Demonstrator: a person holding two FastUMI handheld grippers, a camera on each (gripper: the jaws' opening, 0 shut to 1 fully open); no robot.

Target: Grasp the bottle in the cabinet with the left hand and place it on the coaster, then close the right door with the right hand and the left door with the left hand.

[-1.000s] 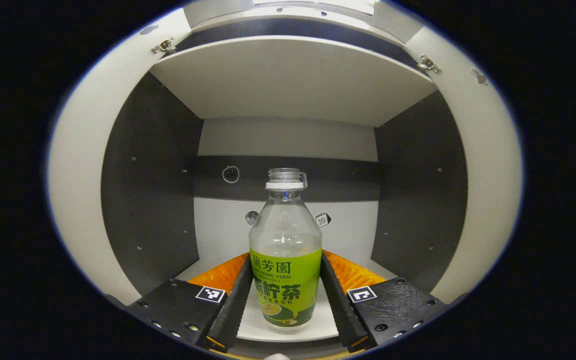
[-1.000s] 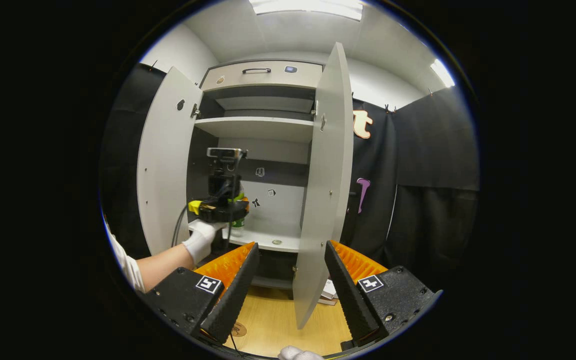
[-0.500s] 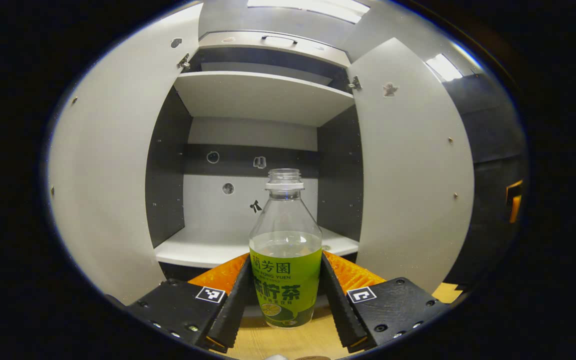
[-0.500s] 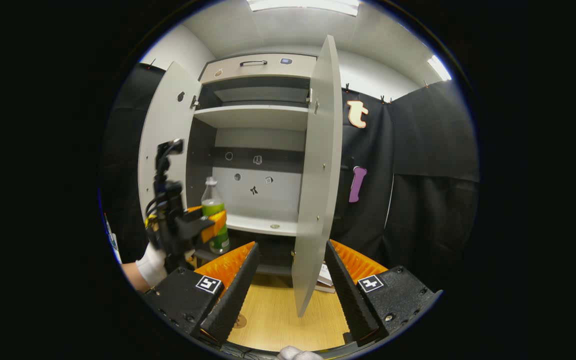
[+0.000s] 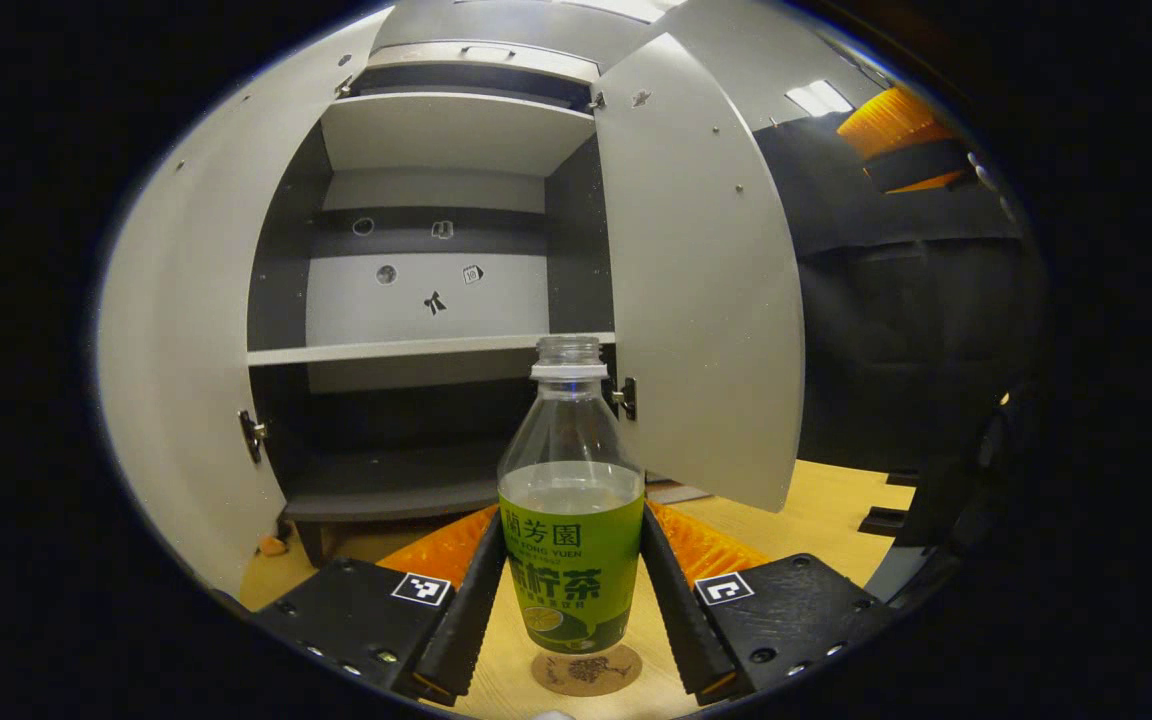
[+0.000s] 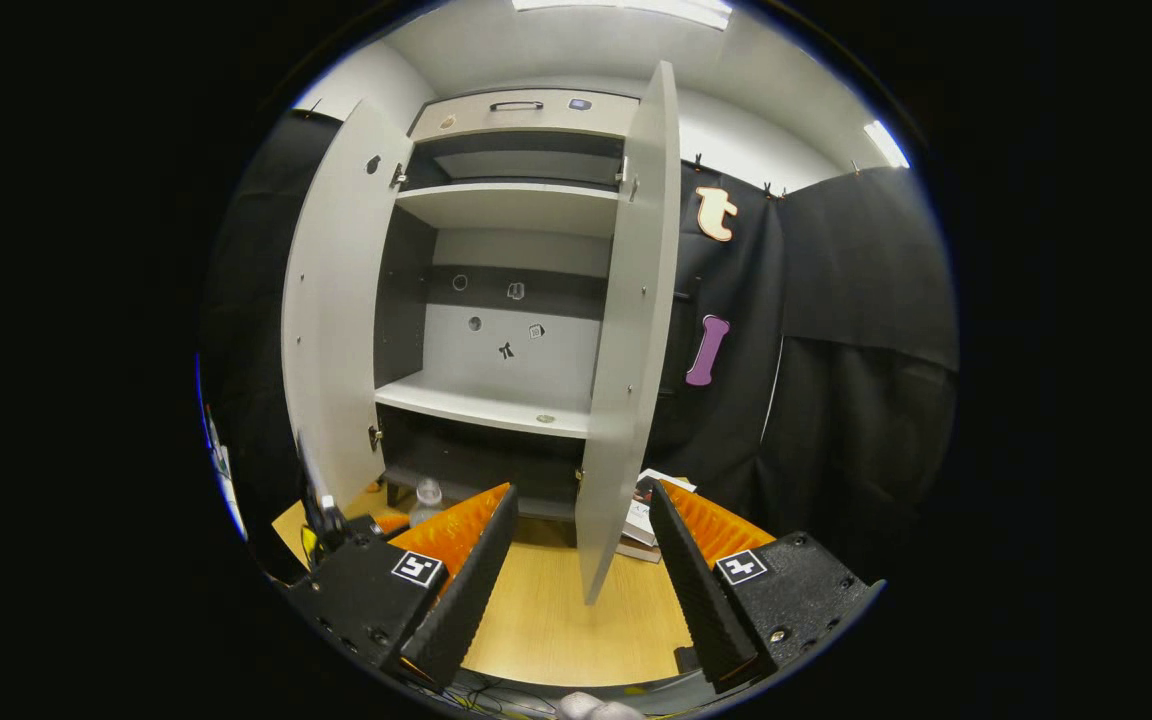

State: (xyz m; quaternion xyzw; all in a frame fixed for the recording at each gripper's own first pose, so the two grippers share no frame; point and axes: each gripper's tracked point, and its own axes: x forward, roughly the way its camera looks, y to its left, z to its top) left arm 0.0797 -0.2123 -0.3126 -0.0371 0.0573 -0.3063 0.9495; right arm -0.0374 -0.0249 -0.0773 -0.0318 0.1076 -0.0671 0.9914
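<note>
In the left gripper view the left hand-held gripper (image 5: pixel 571 580) is clenched on the tea bottle (image 5: pixel 570 500), one finger pressing each side of its green label. The bottle stands upright, uncapped, with clear liquid showing above the label. Its base hangs directly over the round cork coaster (image 5: pixel 587 669) lying on the wooden surface (image 5: pixel 816 505); whether base and coaster touch cannot be told from here.

Beyond the bottle the cabinet (image 5: pixel 436 250) stands open. The left door (image 5: pixel 171 380) swings wide on the left of this view, and the right door (image 5: pixel 701 290) hangs out toward the camera, its lower corner ending just above the surface, to the right of the bottle's neck. The middle shelf (image 5: pixel 416 349) runs as a pale edge behind the bottle mouth.

In the right gripper view the right hand-held gripper (image 6: pixel 576 570) is released, its fingers spread with bare surface between them. The right door's free edge (image 6: pixel 626 330) points almost straight at this gripper, its bottom corner sitting between the two fingers above the surface. The bottle's neck (image 6: pixel 427 497) peeks out low at the left, just beside the left finger. Some papers (image 6: pixel 651 520) lie on the surface near the door's foot.
</note>
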